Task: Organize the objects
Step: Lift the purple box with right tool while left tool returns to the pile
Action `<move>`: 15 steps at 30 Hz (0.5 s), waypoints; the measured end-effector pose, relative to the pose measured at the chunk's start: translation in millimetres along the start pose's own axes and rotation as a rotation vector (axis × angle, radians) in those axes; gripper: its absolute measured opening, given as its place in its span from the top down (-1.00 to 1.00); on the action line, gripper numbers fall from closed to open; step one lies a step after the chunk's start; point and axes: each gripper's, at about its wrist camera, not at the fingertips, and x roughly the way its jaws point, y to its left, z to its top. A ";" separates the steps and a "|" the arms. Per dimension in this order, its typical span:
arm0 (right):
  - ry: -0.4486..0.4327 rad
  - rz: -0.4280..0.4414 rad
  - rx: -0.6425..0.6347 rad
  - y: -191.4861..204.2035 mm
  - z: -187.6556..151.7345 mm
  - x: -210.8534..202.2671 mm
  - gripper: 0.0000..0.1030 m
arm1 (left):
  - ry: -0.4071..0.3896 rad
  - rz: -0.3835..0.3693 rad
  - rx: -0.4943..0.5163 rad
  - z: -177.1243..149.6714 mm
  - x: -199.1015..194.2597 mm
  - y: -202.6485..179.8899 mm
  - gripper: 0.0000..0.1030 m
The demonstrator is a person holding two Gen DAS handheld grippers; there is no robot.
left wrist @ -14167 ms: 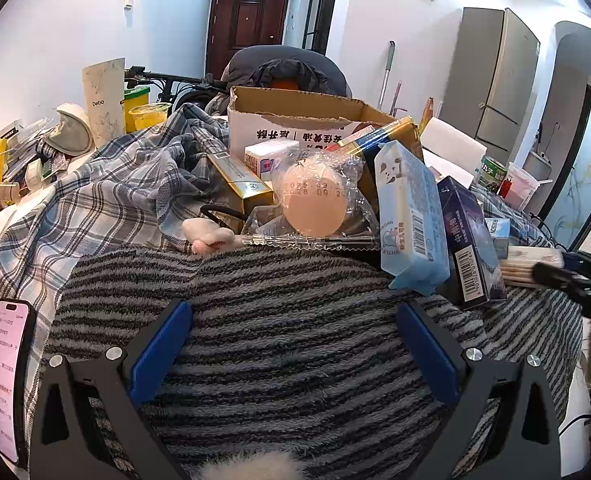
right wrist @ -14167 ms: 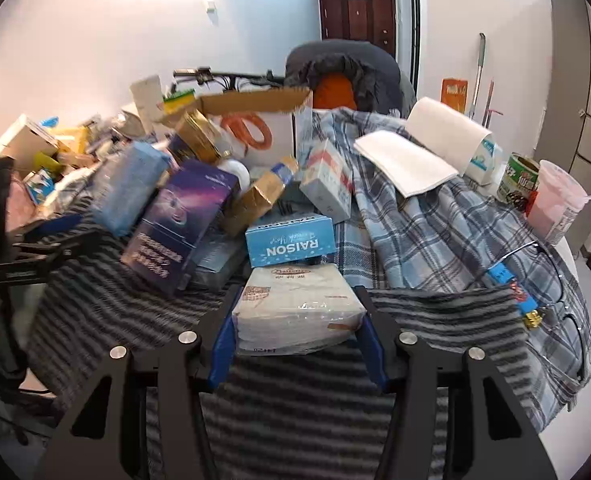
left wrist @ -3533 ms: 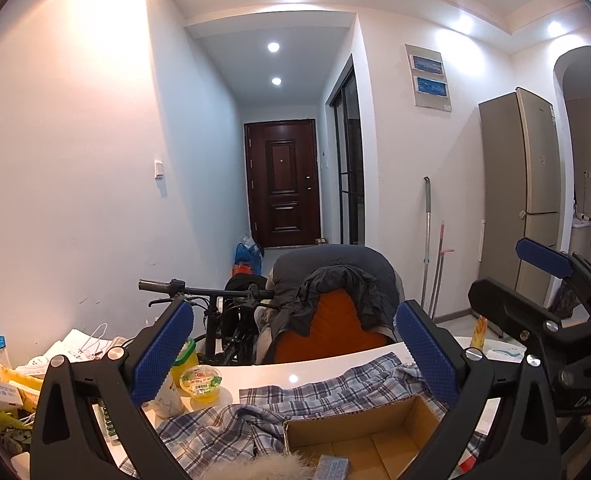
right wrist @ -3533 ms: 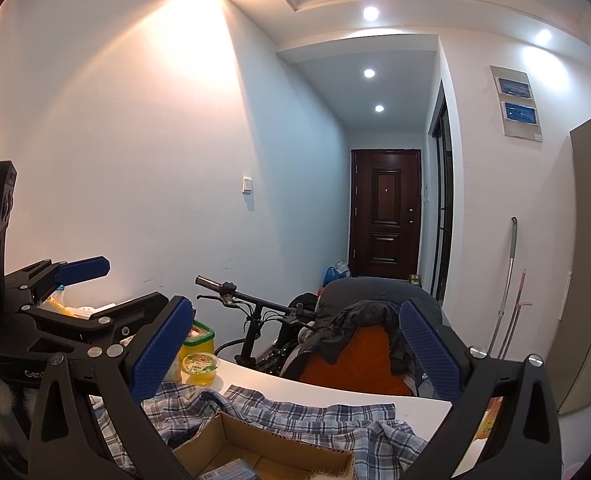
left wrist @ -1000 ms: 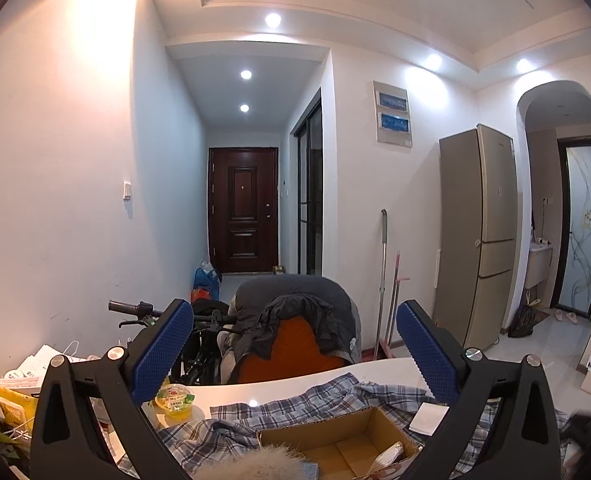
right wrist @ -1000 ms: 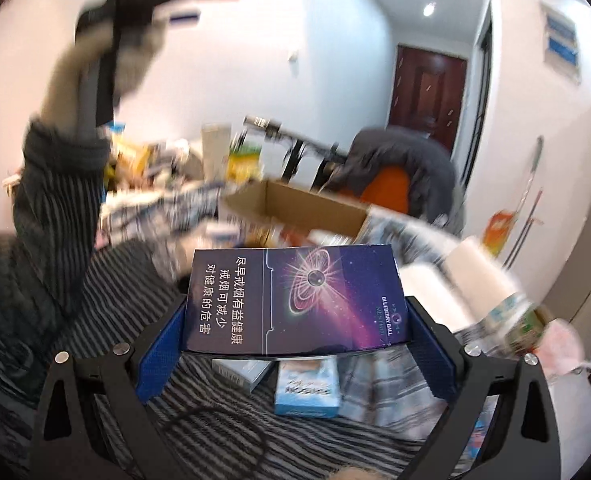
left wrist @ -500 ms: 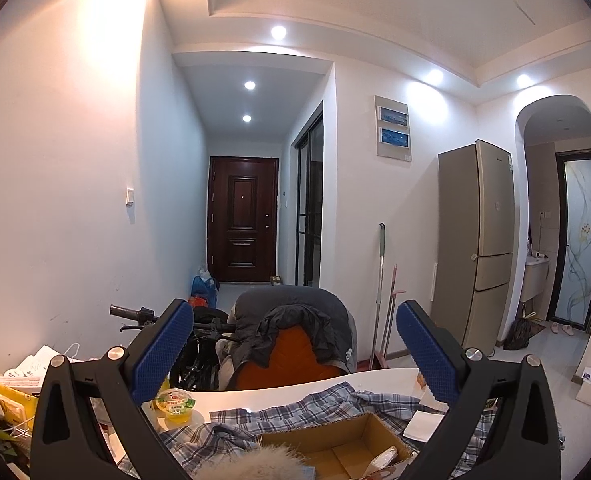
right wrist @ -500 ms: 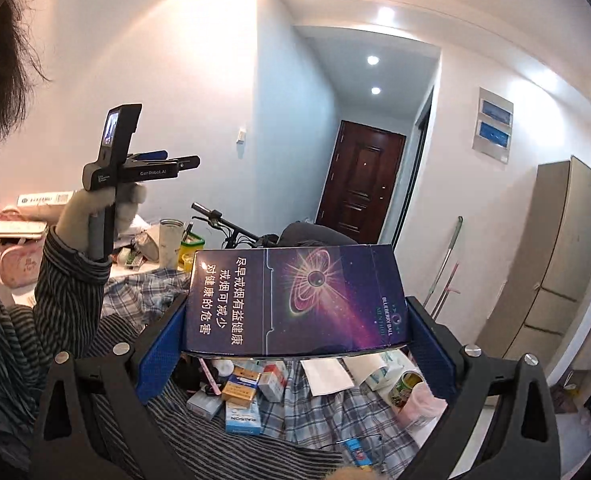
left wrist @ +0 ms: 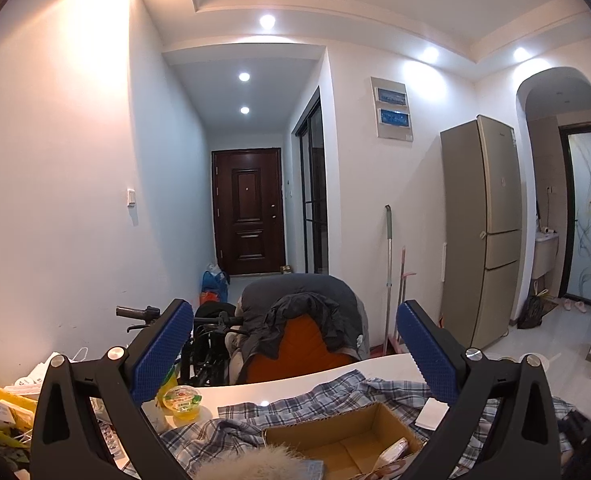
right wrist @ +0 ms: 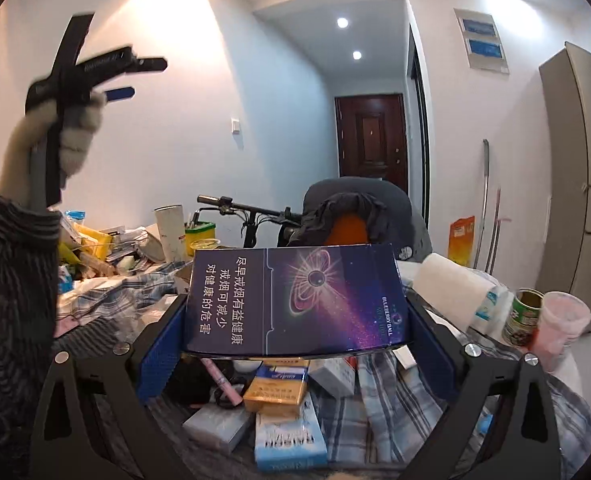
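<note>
My right gripper (right wrist: 295,320) is shut on a dark purple carton (right wrist: 295,300) with a galaxy print and white Chinese text, held flat above the table. Beneath it lie several small boxes: an orange pack (right wrist: 276,392), a light blue box (right wrist: 289,438) and a grey one (right wrist: 215,426). My left gripper (left wrist: 294,354) stands open and empty, raised high and facing down the hallway. The right wrist view shows the left gripper (right wrist: 129,80) lifted at the upper left in a gloved hand (right wrist: 71,140). An open cardboard box (left wrist: 335,440) sits below the left gripper on a plaid cloth (left wrist: 335,396).
Clutter of packets (right wrist: 91,244) fills the table's left side. A paper roll (right wrist: 451,292), a tin can (right wrist: 525,316) and a pink cup (right wrist: 559,328) stand at the right. A jelly cup (left wrist: 181,398), a bicycle handlebar (left wrist: 139,314), a draped chair (left wrist: 303,336) and a fridge (left wrist: 483,232) lie beyond.
The right gripper with the purple carton has dipped lower toward the table. The left gripper stays raised, its view nearly unchanged.
</note>
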 end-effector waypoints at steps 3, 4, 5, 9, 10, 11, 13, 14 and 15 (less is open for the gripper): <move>-0.007 -0.008 -0.012 2.1 -12.1 10.5 -0.93 | 0.011 0.004 0.004 -0.7 6.4 -7.7 -1.00; 0.008 -0.001 -0.003 -0.3 -14.6 14.4 -0.93 | 0.010 0.005 0.004 -1.0 8.0 -10.8 -1.00; 0.019 -0.003 0.006 -2.0 -15.7 16.7 -0.93 | 0.009 0.003 0.003 -1.4 9.0 -15.6 -1.00; 0.005 -0.004 0.013 -6.2 -17.8 10.8 -0.93 | 0.016 -0.024 -0.003 -2.5 14.9 -32.5 -1.00; -0.003 -0.001 0.010 -5.6 -18.2 8.9 -0.93 | 0.016 -0.038 0.001 -2.7 15.0 -37.8 -1.00; -0.006 0.002 0.011 -5.7 -17.9 9.7 -0.93 | 0.017 -0.053 0.009 -3.1 14.6 -44.7 -1.00; 0.000 0.006 0.024 -8.8 -18.7 11.6 -0.93 | 0.021 -0.073 0.029 -3.7 13.6 -57.2 -1.00; 0.005 0.010 0.038 -11.9 -19.1 13.1 -0.93 | 0.022 -0.079 0.042 -4.7 11.6 -64.7 -1.00; 0.012 0.016 0.057 -15.7 -19.3 14.8 -0.93 | 0.024 -0.082 0.051 -4.9 10.9 -69.4 -1.00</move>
